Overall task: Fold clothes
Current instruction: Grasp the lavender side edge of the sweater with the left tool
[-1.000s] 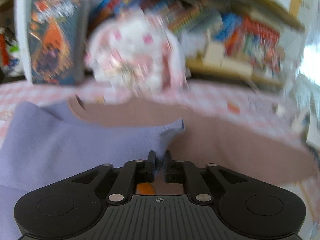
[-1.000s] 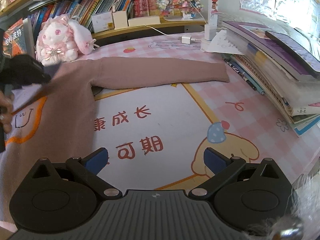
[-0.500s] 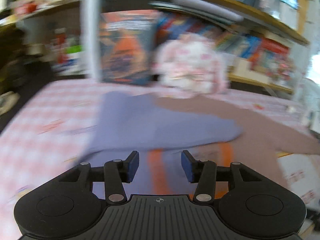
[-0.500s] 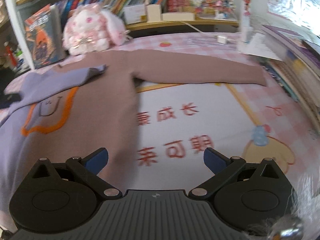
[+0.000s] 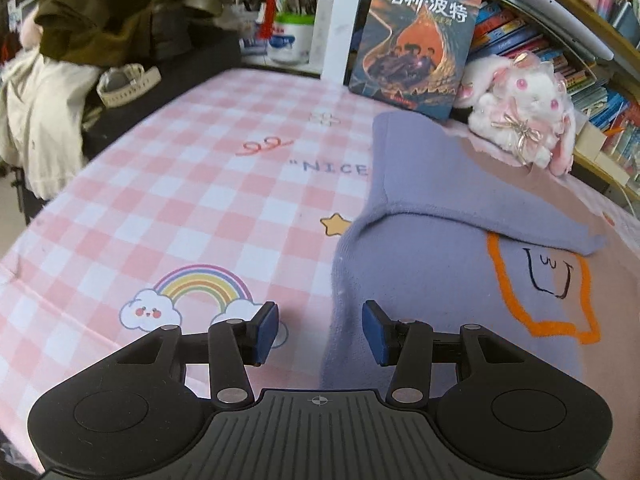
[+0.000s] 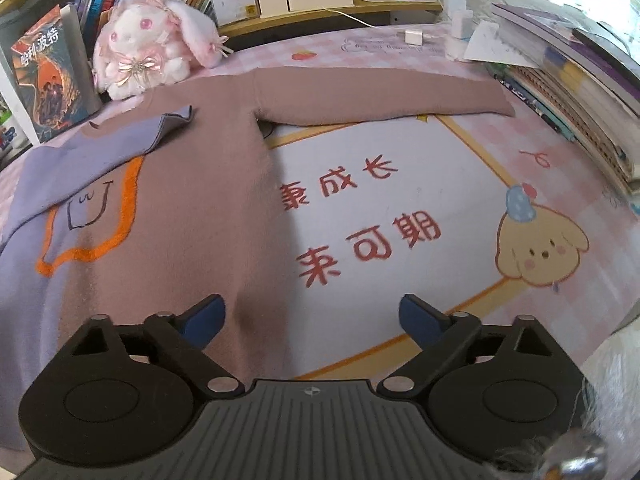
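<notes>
Garment: a soft, fuzzy knit sweater, half lilac and half dusty mauve-pink, with an orange outline and a small drawn face on the chest (image 6: 168, 216), is laid flat on the pink-checked printed desk mat (image 5: 172, 200).
Lilac sleeve: the lilac sleeve (image 5: 460, 200) is seen folded across the chest, its cuff lying beside the orange outline.
Mauve sleeve: the long mauve sleeve (image 6: 384, 100) is stretched straight out from the sweater body, well apart from the chest, toward the stack of books (image 6: 576, 92).
Left gripper: the left gripper (image 5: 320, 332) is spread moderately, nothing between its blue pads; it is held low at the lilac side edge of the sweater.
Right gripper: the right gripper (image 6: 312, 320) is spread wide and empty, at the sweater's mauve side seam.
Stage (judged): one sleeve is folded; the mauve sleeve is not yet folded.
Risk 1: the folded lilac sleeve could be dragged or flipped back off the chest if the edge beneath it is lifted; the knit looks thick and springy.
Risk 2: a single layer of hem could be pinched instead of both, leaving a skewed fold.
Risk 3: the white and pink plush rabbit (image 6: 152, 44), sitting just beside the sweater collar, could be knocked when the far sleeve is swung in.
Surface: the mat looks smooth, so sliding of the sweater is plausible.
</notes>
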